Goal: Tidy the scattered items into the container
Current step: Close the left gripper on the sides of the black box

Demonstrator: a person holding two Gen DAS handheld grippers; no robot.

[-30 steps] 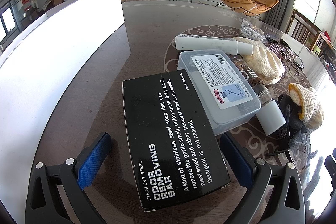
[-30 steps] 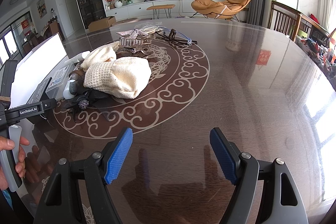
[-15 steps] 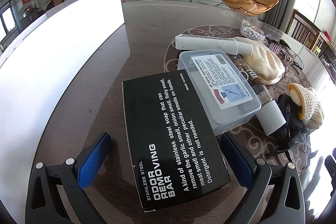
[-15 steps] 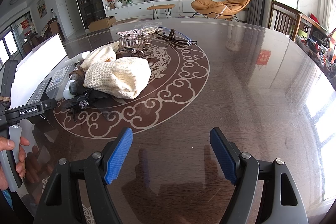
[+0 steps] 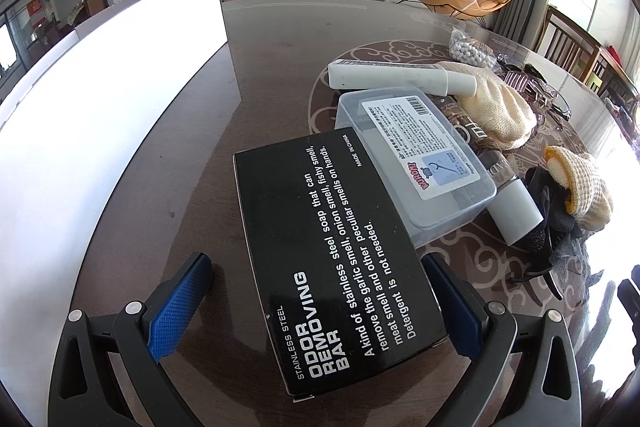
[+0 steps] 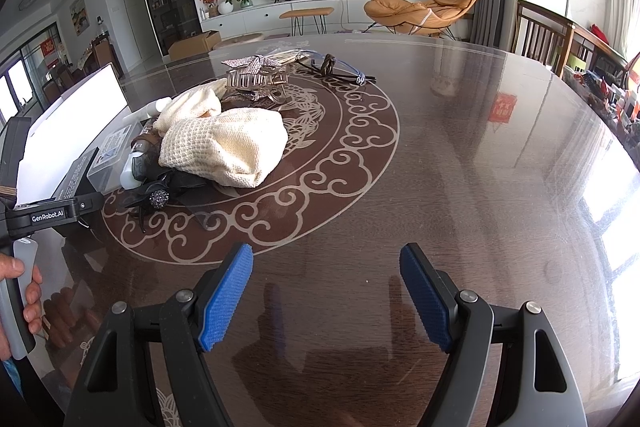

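Black box [image 5: 340, 259] unmoved, left gripper [image 5: 320, 299] still spread around it

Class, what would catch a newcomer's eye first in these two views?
The black box with white lettering lies between the open left gripper jaws, leaning on a clear plastic case. A big white container stands to its left. Cream knitted cloths top the clutter pile.
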